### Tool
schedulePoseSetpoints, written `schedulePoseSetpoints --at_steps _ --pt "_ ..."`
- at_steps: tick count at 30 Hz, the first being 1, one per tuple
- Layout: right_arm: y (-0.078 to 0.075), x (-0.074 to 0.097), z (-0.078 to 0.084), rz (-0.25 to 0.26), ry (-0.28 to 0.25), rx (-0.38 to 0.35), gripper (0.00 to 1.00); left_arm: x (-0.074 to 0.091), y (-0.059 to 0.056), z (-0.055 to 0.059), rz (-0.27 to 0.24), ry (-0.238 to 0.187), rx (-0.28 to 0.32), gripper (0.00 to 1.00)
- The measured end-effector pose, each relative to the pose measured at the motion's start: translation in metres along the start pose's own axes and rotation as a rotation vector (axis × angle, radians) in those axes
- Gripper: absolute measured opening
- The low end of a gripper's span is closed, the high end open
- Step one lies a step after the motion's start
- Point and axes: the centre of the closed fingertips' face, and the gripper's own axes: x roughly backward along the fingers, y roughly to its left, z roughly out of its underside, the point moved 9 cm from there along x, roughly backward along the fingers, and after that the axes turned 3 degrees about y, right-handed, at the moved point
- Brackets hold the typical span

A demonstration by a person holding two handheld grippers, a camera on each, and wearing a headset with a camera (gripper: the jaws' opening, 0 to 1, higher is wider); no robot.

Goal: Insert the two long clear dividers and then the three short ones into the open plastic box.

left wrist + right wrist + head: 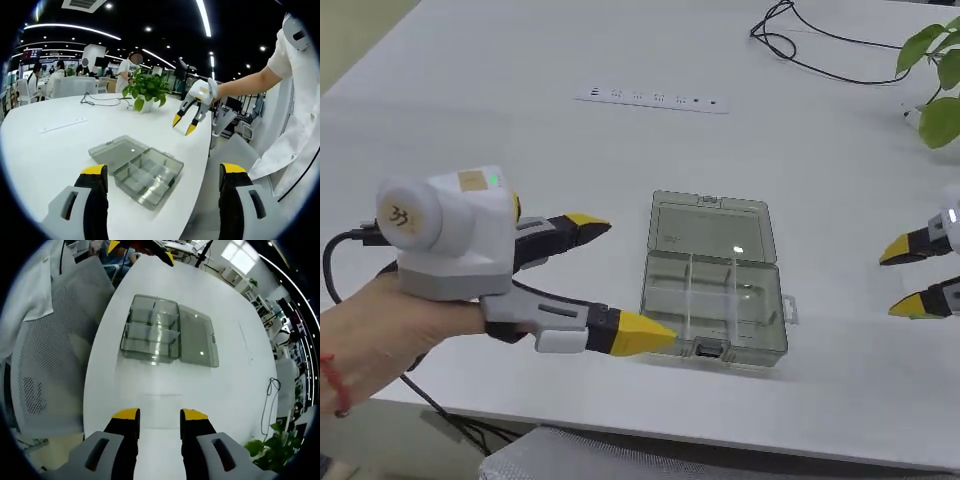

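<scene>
the open plastic box sat near the front edge of the white table, its lid laid flat toward 12 o'clock and clear dividers standing inside. the left gripper hovered at the box's 9 o'clock, jaws spread wide and empty, the lower tip just beside the box's front corner. the right gripper hung well apart at 3 o'clock, its gap narrower, holding nothing. a power strip lay toward 12 o'clock.

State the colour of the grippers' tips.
Yellow; the head view shows it best, on the left gripper.
</scene>
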Motion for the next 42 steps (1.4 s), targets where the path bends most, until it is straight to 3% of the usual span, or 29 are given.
schedulePoseSetpoints --at_steps 3,9,10,14,16,17,19,22,36,42 --pt "0.002 0.005 -0.015 0.021 -0.008 0.003 0.33 -0.006 0.001 -0.003 -0.006 0.018 0.033 0.89" --pt "0.008 0.016 -0.050 0.067 -0.052 -0.011 0.33 -0.022 -0.005 -0.014 0.019 -0.014 0.165 0.78" --pt "0.005 0.012 -0.048 0.070 -0.060 -0.016 0.33 -0.024 -0.005 -0.015 0.019 -0.018 0.183 0.75" --pt "0.009 0.018 -0.068 0.093 -0.085 -0.027 0.33 -0.036 -0.011 -0.022 0.051 -0.033 0.275 0.66" --pt "0.008 0.016 -0.072 0.100 -0.099 -0.034 0.33 -0.043 -0.015 -0.022 0.065 -0.009 0.336 0.62" --pt "0.009 0.016 -0.074 0.101 -0.104 -0.034 0.33 -0.046 -0.016 -0.023 0.071 -0.014 0.332 0.60" --pt "0.013 0.018 -0.084 0.111 -0.109 -0.029 0.33 -0.051 -0.019 -0.023 0.070 -0.001 0.367 0.54" --pt "0.018 0.019 -0.094 0.118 -0.113 -0.022 0.33 -0.060 -0.025 -0.025 0.092 -0.017 0.434 0.49" --pt "0.036 0.029 -0.127 0.128 -0.151 -0.042 0.33 -0.076 -0.038 -0.020 0.157 0.002 0.614 0.23" --pt "0.040 0.033 -0.132 0.130 -0.156 -0.044 0.33 -0.080 -0.042 -0.020 0.190 0.007 0.638 0.12"
